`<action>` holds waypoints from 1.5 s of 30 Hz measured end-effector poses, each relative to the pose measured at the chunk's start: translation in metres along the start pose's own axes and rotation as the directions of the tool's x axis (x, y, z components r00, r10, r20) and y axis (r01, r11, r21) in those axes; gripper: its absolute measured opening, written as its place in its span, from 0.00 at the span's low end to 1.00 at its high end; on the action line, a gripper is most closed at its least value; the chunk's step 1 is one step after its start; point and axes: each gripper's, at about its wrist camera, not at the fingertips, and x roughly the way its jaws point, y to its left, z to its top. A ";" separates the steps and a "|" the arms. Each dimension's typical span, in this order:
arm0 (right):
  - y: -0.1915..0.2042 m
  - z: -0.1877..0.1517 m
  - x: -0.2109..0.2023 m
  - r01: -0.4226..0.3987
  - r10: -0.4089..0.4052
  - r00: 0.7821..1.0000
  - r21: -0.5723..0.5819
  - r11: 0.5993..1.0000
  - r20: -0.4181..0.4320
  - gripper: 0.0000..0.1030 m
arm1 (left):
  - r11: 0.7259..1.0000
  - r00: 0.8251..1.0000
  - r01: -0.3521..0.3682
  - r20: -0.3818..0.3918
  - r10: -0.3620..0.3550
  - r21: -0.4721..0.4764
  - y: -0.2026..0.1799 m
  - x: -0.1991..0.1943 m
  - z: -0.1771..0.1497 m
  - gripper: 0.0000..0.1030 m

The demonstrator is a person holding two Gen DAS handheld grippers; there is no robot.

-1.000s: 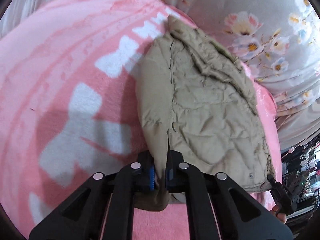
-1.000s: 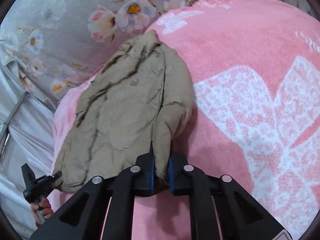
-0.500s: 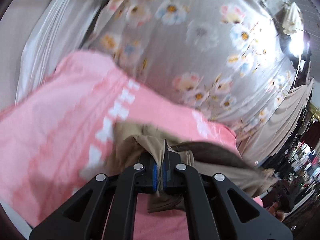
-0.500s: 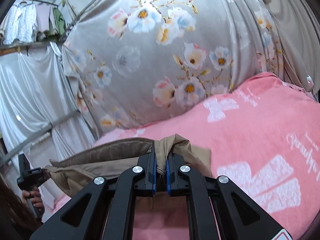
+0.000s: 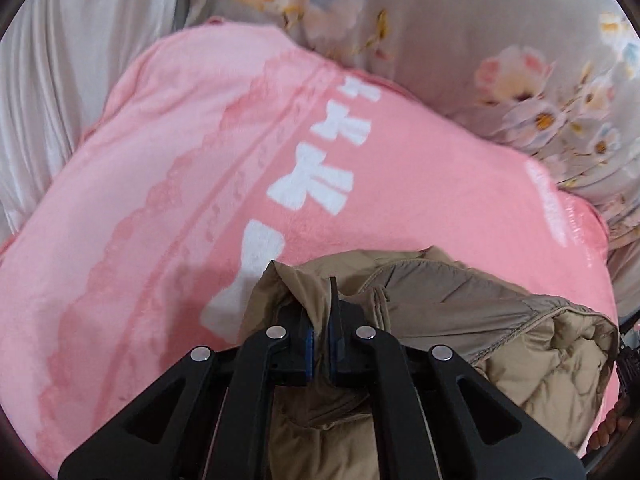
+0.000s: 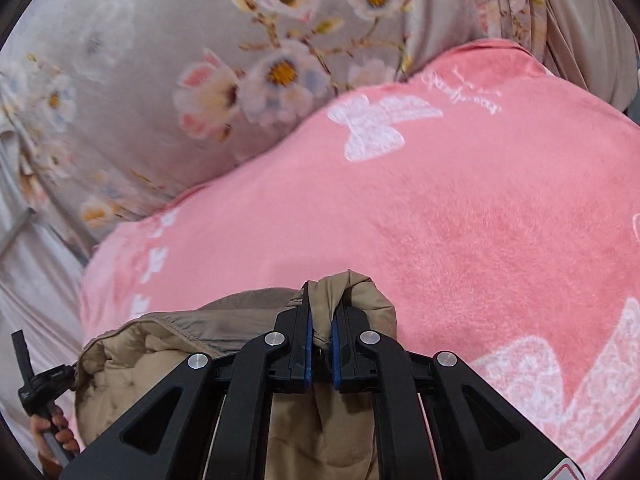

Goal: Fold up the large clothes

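A tan quilted jacket [image 5: 472,304] hangs bunched between my two grippers above a pink blanket [image 5: 168,184]. My left gripper [image 5: 320,312] is shut on a fold of the jacket at its left end. My right gripper [image 6: 320,312] is shut on a fold of the jacket [image 6: 168,344] at its right end. The jacket sags between them, its padded lining showing. The part below the fingers is hidden. The pink blanket [image 6: 480,216] has white bow prints.
A grey floral curtain [image 5: 500,40] hangs behind the bed, also in the right wrist view [image 6: 160,60]. White drapery [image 5: 60,60] is at the far left. The hand holding the left gripper [image 6: 48,432] shows at the lower left of the right wrist view.
The jacket lay flat on the blanket a second ago. Both grippers have lifted it by its near edge and tipped back down toward the blanket, so it now hangs bunched.
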 end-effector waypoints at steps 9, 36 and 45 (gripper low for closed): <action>-0.009 -0.023 0.049 0.046 -0.046 0.997 0.003 0.999 -0.060 0.06 | 0.998 1.000 -0.031 0.004 0.030 0.062 -0.007 0.046 -0.017 0.06; -0.027 -0.005 -0.070 0.008 -0.014 0.968 0.025 1.000 0.250 0.55 | 0.995 0.953 -0.092 0.294 0.077 0.037 0.025 -0.049 -0.011 0.73; 0.099 -0.030 -0.035 -0.093 0.108 0.993 -0.262 0.960 0.042 0.12 | 0.979 0.963 -0.026 0.267 -0.030 0.204 -0.054 -0.083 0.000 0.67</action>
